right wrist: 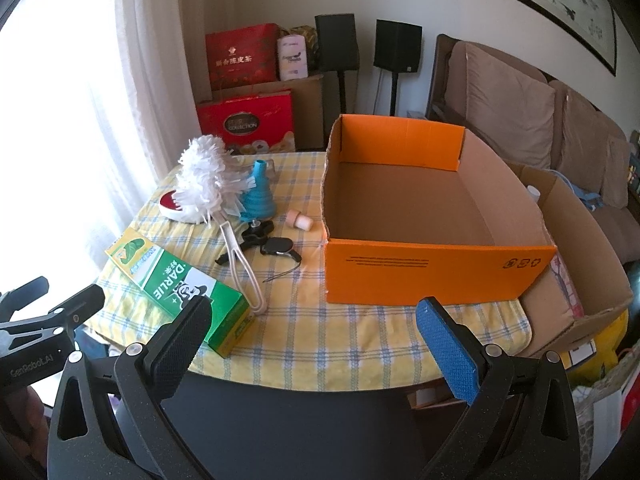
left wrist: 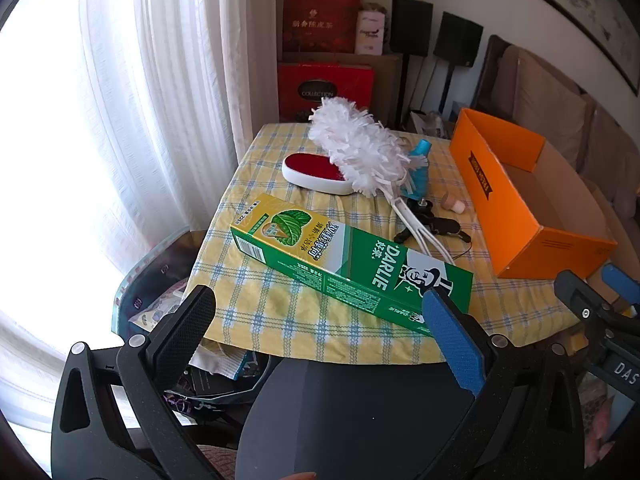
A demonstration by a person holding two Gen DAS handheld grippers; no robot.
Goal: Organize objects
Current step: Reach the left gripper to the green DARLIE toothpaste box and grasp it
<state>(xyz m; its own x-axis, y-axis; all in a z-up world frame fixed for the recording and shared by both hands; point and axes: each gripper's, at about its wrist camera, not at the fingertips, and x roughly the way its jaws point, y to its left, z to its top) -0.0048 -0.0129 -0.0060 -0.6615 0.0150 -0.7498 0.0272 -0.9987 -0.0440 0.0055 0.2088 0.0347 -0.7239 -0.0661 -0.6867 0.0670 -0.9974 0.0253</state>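
Observation:
A green Darlie toothpaste box [left wrist: 344,264] [right wrist: 176,284] lies on the yellow checked tablecloth near the front edge. Behind it lie a white feather duster [left wrist: 360,148] [right wrist: 208,184], a red-and-white lint brush [left wrist: 312,172] [right wrist: 172,206], a blue collapsible funnel [left wrist: 418,170] [right wrist: 258,194], a small black tripod [left wrist: 432,224] [right wrist: 266,242] and a cork stopper [left wrist: 452,202] [right wrist: 301,218]. An empty orange cardboard box [left wrist: 516,196] [right wrist: 432,272] stands at the right. My left gripper [left wrist: 320,312] is open and empty just before the toothpaste box. My right gripper [right wrist: 312,324] is open and empty before the orange box.
The table [right wrist: 360,332] is small, with a dark chair back below its front edge. A brown carton [right wrist: 580,248] sits right of the orange box. Red gift boxes [right wrist: 248,120], speakers and a sofa [right wrist: 520,112] stand behind. A curtained window is at the left.

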